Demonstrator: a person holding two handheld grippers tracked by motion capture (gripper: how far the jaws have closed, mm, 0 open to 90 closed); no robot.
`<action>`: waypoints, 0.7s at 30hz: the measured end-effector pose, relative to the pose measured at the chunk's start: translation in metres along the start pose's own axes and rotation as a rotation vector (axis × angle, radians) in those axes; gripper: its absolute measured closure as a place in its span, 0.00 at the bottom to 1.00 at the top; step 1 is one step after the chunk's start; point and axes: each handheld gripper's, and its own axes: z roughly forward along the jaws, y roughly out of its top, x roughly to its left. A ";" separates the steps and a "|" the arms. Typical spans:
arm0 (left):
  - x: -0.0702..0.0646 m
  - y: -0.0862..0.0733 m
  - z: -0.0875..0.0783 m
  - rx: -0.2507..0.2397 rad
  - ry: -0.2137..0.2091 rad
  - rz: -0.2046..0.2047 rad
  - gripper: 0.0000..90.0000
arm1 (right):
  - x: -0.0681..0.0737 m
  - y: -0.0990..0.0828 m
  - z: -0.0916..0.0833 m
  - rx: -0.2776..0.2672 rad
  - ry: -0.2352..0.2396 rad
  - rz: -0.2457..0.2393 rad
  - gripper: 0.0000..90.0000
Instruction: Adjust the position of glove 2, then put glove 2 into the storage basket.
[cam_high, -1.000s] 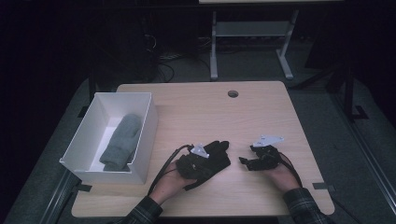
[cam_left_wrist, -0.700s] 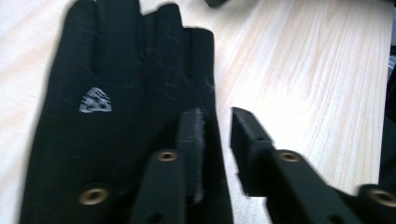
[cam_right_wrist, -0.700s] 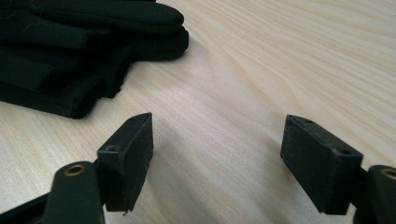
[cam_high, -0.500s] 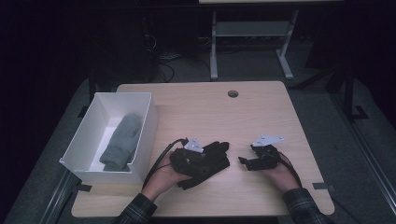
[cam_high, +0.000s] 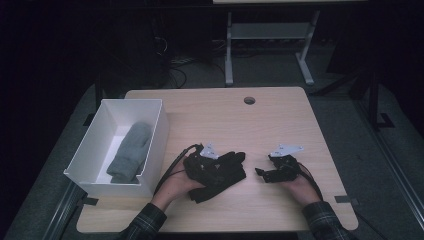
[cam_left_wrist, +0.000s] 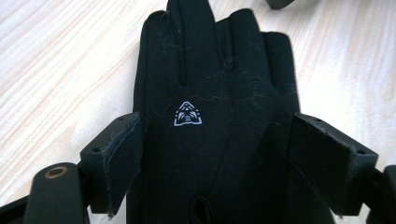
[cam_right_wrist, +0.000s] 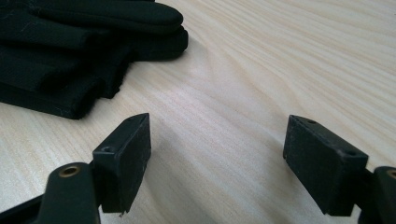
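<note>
Our left gripper (cam_left_wrist: 215, 154) straddles the black glove (cam_left_wrist: 215, 93) near the table's (cam_high: 280, 120) front edge, jaws released; right gripper (cam_right_wrist: 219, 158) released too.

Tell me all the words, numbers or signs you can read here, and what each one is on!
Words or numbers: none can be read in any view.
Sign: a small white triangle-shaped logo with no letters, printed on the back of the black glove, which lies on the table between the open jaws of the left hand-held gripper.
Grey mitten in the white box: no label can be seen.
</note>
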 end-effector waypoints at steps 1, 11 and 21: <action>0.000 0.000 0.002 0.005 0.004 0.003 0.19 | 0.000 0.000 0.000 -0.001 -0.001 -0.002 0.26; 0.004 -0.004 0.012 0.013 -0.013 -0.005 0.18 | 0.000 0.000 0.000 0.001 -0.001 -0.003 0.26; 0.006 -0.007 0.016 0.008 -0.043 -0.044 0.22 | 0.000 0.000 0.000 0.000 -0.001 -0.003 0.26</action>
